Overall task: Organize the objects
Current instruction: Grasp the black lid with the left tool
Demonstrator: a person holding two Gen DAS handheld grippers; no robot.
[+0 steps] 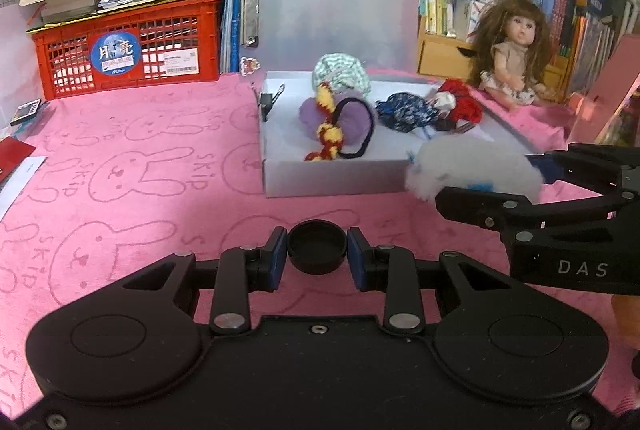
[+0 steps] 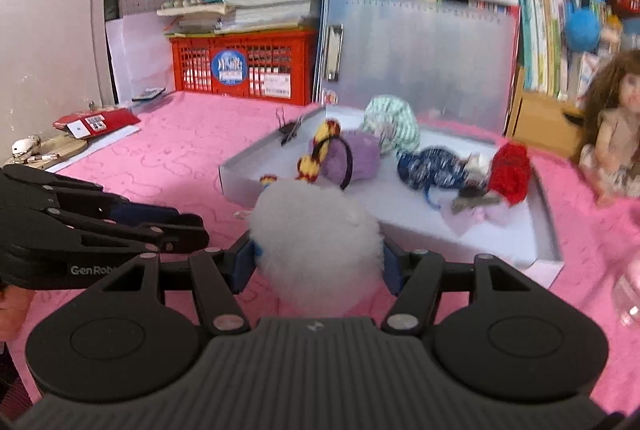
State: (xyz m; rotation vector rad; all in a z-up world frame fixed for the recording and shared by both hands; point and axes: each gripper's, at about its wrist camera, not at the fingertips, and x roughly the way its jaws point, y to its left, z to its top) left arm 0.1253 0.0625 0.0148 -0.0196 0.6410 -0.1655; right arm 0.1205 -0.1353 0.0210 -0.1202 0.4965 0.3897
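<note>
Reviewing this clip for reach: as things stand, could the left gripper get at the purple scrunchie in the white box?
Probably not yet: the left gripper is already shut on a black cap. The way over the pink cloth to the purple scrunchie in the white box looks free.

The left claw (image 1: 317,255) stands low over the pink cloth (image 1: 132,134) on the worktop, and a small black cap (image 1: 317,248) sits between its two blue pads, touching or almost touching both. On the right side, the right claw (image 1: 532,186) holds a white fluffy ball (image 1: 472,166) just beside the front corner of the white box (image 1: 320,178). Inside this box lie a purple pompom (image 1: 352,122), a black hair tie (image 1: 362,132), a yellow-red braid (image 1: 328,134) and a red knitted piece (image 1: 466,106). A doll (image 1: 512,58) sits behind the box, and a red crate (image 1: 128,50) stands far left.
</note>
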